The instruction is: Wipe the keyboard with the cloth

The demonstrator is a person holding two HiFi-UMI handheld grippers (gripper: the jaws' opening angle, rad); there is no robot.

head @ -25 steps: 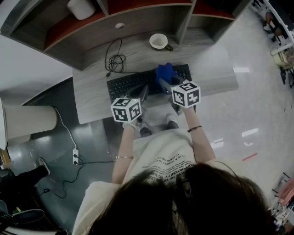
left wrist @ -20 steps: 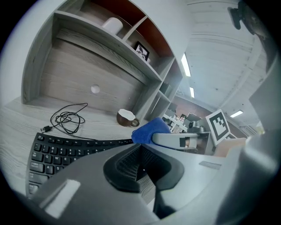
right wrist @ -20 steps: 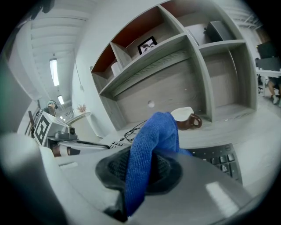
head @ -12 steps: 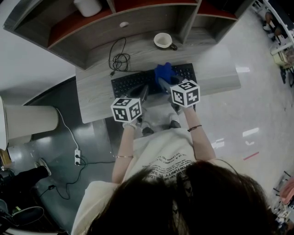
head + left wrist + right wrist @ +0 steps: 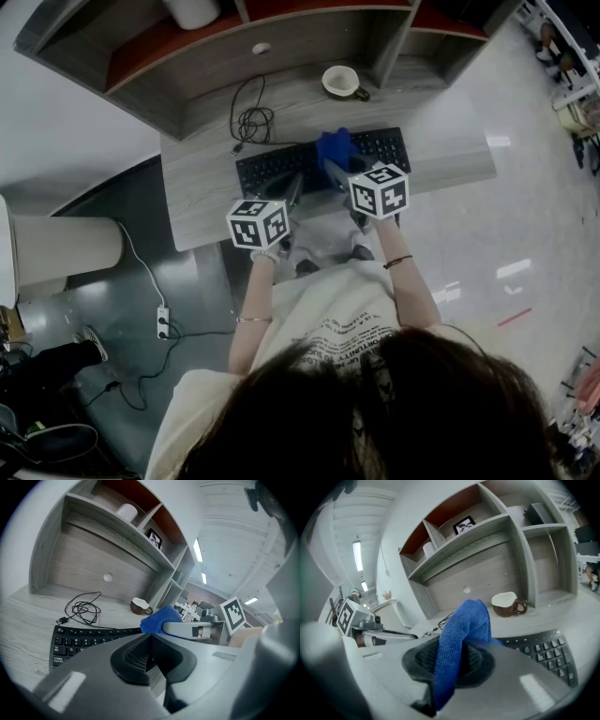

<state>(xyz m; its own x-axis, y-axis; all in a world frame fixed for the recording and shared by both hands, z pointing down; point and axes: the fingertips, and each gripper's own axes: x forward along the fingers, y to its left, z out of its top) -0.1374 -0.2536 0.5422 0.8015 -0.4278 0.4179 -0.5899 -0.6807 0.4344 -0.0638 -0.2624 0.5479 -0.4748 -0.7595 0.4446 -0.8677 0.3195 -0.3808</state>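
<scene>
A black keyboard lies across the grey desk. My right gripper is shut on a blue cloth, which sits over the keyboard's middle right. In the right gripper view the cloth stands up in a fold between the pads, with the keyboard's keys beyond it. My left gripper hovers at the keyboard's near edge, just left of the cloth. In the left gripper view its jaws are shut with nothing between them, and the keyboard and cloth lie ahead.
A brown and white cup stands behind the keyboard. A coiled black cable lies to the back left. A shelf unit rises at the desk's rear. The person's shoes show below the desk's front edge.
In the head view the desk and keyboard have slid to the right while both grippers hold their place, so the cloth sits slightly further left along the keyboard.
</scene>
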